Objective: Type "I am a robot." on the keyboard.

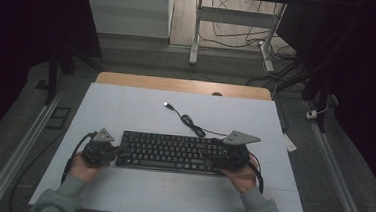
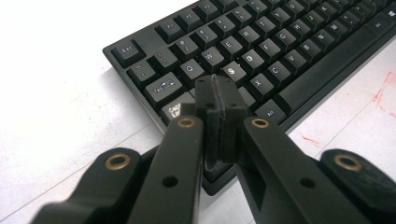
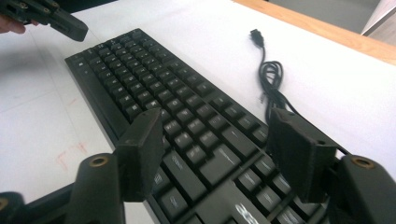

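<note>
A black keyboard (image 1: 170, 152) lies across the white table (image 1: 126, 106), near its front edge. My left gripper (image 1: 120, 151) is at the keyboard's left end. In the left gripper view its jaws (image 2: 219, 100) are pressed together with nothing between them, just above the keys (image 2: 261, 51) near Caps Lock. My right gripper (image 1: 210, 155) is over the keyboard's right end. In the right gripper view it (image 3: 219, 140) stands open, one jaw on each side of the keyboard (image 3: 154, 93), pads clear of it. The left gripper (image 3: 51, 16) also shows far off there.
The keyboard's black cable (image 1: 190, 121) coils behind it and ends in a loose USB plug (image 1: 166, 104) on the table. A wooden strip (image 1: 182, 84) borders the far edge. Faint red marks (image 2: 383, 93) show on the surface in front of the keyboard.
</note>
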A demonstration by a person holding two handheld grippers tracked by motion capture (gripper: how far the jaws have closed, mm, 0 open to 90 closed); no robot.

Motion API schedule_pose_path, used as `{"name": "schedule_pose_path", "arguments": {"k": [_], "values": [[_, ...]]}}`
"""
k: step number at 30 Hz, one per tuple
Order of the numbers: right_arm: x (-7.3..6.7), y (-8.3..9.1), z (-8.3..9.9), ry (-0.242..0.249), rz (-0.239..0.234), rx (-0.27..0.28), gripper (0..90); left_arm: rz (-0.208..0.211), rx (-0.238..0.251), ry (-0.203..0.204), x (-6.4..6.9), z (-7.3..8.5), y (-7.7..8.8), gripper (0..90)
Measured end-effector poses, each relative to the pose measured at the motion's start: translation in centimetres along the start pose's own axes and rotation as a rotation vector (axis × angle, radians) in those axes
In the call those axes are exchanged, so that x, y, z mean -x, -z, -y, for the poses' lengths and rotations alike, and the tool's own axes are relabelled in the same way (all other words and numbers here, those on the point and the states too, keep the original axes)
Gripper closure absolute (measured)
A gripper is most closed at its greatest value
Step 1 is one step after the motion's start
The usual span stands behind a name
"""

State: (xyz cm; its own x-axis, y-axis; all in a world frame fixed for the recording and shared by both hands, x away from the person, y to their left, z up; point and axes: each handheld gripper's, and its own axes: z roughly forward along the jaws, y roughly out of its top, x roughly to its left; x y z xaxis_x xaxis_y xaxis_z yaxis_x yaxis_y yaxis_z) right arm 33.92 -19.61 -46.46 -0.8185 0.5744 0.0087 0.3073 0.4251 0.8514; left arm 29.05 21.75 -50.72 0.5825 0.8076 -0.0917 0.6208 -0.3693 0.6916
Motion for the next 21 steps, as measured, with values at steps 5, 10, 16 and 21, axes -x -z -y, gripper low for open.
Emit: {"name": "schedule_pose_path", "arguments": {"k": [5, 10, 16, 21], "values": [[-0.5, -1.9, -1.0, -0.015, -0.025, -0.014, 44.8, 0.000, -0.010, -0.002, 0.0, 0.1, -0.4, 89.0], [-0.8, -3.1, -1.3, -0.010, -0.061, -0.031, 61.7, -0.002, -0.015, -0.004, 0.2, 0.1, -0.7, 89.0], [-1.3, -4.2, -1.5, 0.016, -0.095, -0.058, 82.9, -0.004, -0.020, -0.008, 0.2, 0.2, -0.9, 89.0], [-1.5, -4.7, -1.7, 0.026, -0.082, -0.063, 89.7, -0.003, -0.026, -0.015, 0.2, 0.2, -1.0, 89.0]]}}
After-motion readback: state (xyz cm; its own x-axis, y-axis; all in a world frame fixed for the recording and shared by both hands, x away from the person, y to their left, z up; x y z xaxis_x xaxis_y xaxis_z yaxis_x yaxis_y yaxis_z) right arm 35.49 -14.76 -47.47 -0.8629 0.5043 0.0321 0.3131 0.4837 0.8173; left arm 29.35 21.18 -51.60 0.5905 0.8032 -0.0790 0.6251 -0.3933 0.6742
